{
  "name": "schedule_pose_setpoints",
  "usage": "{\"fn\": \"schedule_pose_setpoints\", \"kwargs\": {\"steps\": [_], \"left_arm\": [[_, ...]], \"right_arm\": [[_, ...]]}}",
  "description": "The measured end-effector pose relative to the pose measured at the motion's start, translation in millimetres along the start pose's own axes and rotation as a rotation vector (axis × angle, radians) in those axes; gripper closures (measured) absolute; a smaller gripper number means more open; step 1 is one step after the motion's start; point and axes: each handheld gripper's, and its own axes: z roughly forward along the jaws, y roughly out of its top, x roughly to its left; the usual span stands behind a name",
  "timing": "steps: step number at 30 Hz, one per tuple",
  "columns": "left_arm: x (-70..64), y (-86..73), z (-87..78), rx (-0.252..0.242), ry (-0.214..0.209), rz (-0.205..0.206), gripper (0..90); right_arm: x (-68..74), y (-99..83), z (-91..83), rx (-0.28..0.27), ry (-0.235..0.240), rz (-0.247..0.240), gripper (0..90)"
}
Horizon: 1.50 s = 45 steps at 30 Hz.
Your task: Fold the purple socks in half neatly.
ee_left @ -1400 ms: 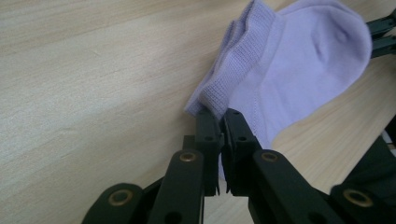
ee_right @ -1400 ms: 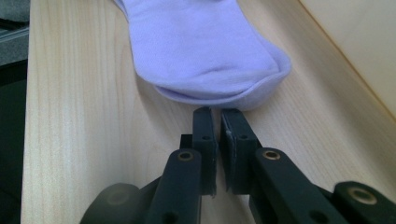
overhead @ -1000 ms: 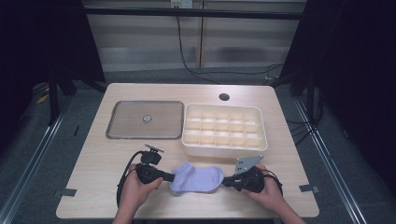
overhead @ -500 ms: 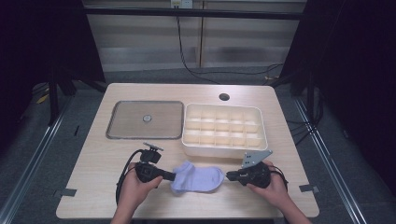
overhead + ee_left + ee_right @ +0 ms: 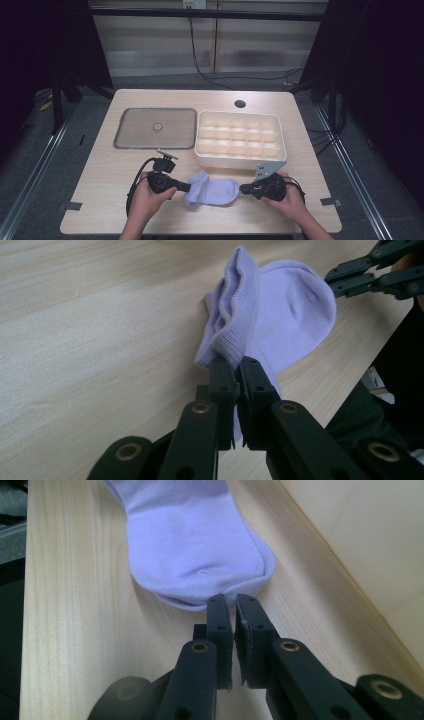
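A lavender sock (image 5: 212,190) lies flat on the wooden table (image 5: 100,195) near its front edge, between my two grippers. My left gripper (image 5: 189,189) is shut on the ribbed cuff; in the left gripper view the cuff (image 5: 235,315) bunches up from the closed jaws of the gripper (image 5: 236,362). My right gripper (image 5: 241,189) is at the sock's toe. In the right gripper view the right gripper (image 5: 231,600) has its jaws together, tips touching the rounded toe edge of the sock (image 5: 190,535), with no cloth visibly between them. A hand holds each gripper.
A cream box with many small compartments (image 5: 240,159) stands just behind the sock; its wall (image 5: 375,540) is close to my right gripper. A flat grey metal tray (image 5: 130,131) lies at the back left. A round hole (image 5: 240,104) is in the table's far side.
My right gripper has shifted slightly to the right and tilted, ending at the toe's edge. The left gripper and the sock have hardly moved.
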Motion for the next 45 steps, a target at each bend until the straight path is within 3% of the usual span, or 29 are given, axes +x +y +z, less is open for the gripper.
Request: {"fn": "schedule_pose_setpoints", "kwargs": {"steps": [3,4,7,13,18,19,24,25,27,28,31,33,34,35,36,38,40,41,42,43,45], "left_arm": [[-2.0,2.9,-1.7,0.004,-0.001,0.013,85.7],[-4.5,3.5,-0.6,-0.01,0.004,-0.001,85.6],[-4.1,5.8,-3.3,0.026,-0.002,0.039,85.6],[-12.0,9.6,-3.4,0.007,-0.001,0.013,85.6],[-14.6,14.6,-4.3,0.044,-0.002,0.038,85.8],[-17.1,14.8,-2.9,0.024,0.002,0.015,85.8],[-21.3,19.0,-1.8,0.049,-0.01,0.045,85.9],[-24.4,19.6,-0.3,0.033,-0.014,0.018,85.9],[-25.9,21.5,0.9,0.038,-0.018,0.026,85.9],[-24.9,23.1,0.3,0.058,-0.02,0.05,85.9],[-28.9,25.2,3.4,0.04,-0.015,0.017,85.9],[-27.3,27.9,2.7,0.07,-0.015,0.055,85.8],[-30.2,27.9,5.1,0.04,-0.017,0.017,85.8],[-28.3,29.4,3.9,0.074,-0.012,0.055,85.8],[-31.1,29.4,6.2,0.055,-0.012,0.026,85.8],[-31.3,31.4,6.9,0.085,-0.005,0.059,85.8],[-35.0,32.2,10.7,0.069,-0.007,0.041,85.8],[-34.3,33.5,10.7,0.093,-0.004,0.068,85.8],[-37.2,33.5,13.5,0.073,-0.006,0.038,85.8],[-35.7,34.6,13.5,0.098,-0.005,0.071,85.8],[-37.4,35.9,16.3,0.106,-0.002,0.077,85.8]], "right_arm": [[1.1,1.6,2.8,0.009,0.005,-0.006,85.0],[0.9,1.8,3.3,0.009,0.006,-0.011,85.0],[1.7,2.7,4.7,0.013,0.01,-0.012,84.9],[3.7,5.3,8.5,0.021,0.028,-0.031,84.8],[4.4,6.9,10.4,0.02,0.033,-0.038,84.7],[4.6,7.0,10.5,0.022,0.032,-0.035,84.7],[4.1,7.0,10.6,0.025,0.032,-0.04,84.6],[4.1,6.5,10.6,0.033,0.027,-0.036,84.6],[3.4,6.1,11.4,0.036,0.029,-0.036,84.6],[2.8,5.9,11.6,0.036,0.025,-0.04,84.6],[1.9,5.3,12.5,0.038,0.029,-0.037,84.6],[1.6,5.0,13.2,0.039,0.031,-0.035,84.6],[1.3,4.9,13.3,0.041,0.027,-0.035,84.6],[1.0,4.9,13.6,0.041,0.028,-0.035,84.6],[0.7,4.9,13.8,0.045,0.027,-0.039,84.3],[0.1,5.4,14.1,0.041,0.025,-0.039,84.3],[-0.7,5.9,14.5,0.037,0.029,-0.039,84.3],[-0.6,6.1,14.8,0.037,0.029,-0.038,84.5],[-0.7,6.3,15.0,0.039,0.03,-0.044,85.3],[-0.6,6.3,15.6,0.04,0.033,-0.049,85.7],[-0.1,6.5,15.8,0.044,0.03,-0.048,86.7]]}}
